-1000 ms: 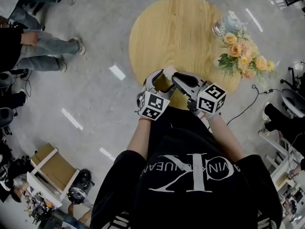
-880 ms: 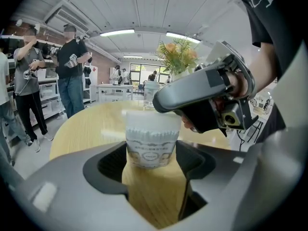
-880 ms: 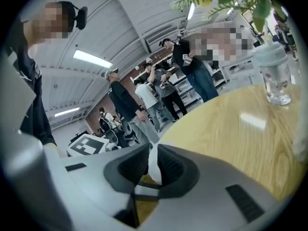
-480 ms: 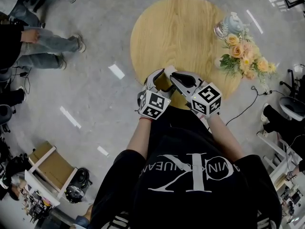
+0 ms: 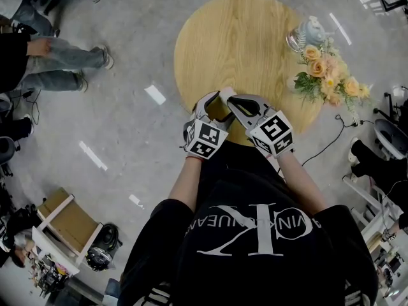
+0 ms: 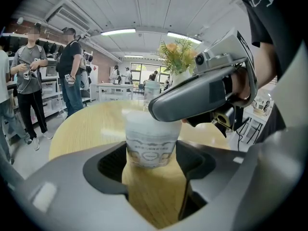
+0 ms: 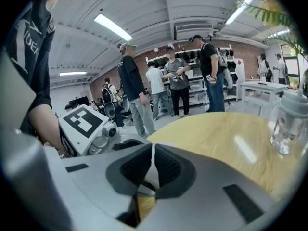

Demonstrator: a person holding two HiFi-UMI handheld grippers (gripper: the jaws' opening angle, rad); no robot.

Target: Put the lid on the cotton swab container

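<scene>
— How far along?
— My left tool (image 6: pixel 154 153) clamps the container (image 6: pixel 152 139) at the tabletop's (image 5: pixel 242 37) near edge. My right tool (image 7: pixel 153 150), its jaws just closing together with nothing between them, lies atop it. I reckon the lid (image 6: pixel 140 120) is seated.

A black short-sleeved T-shirt (image 5: pixel 255 234) printed with large white lettering is worn. The left gripper (image 5: pixel 218 102) and the right gripper (image 5: pixel 233 99) are cased in smooth grey shells, and their jaws are lined with dark recessed pads. Black-and-white square markers are borne on the left cube (image 5: pixel 205 140) and the right cube (image 5: pixel 271 132).
</scene>
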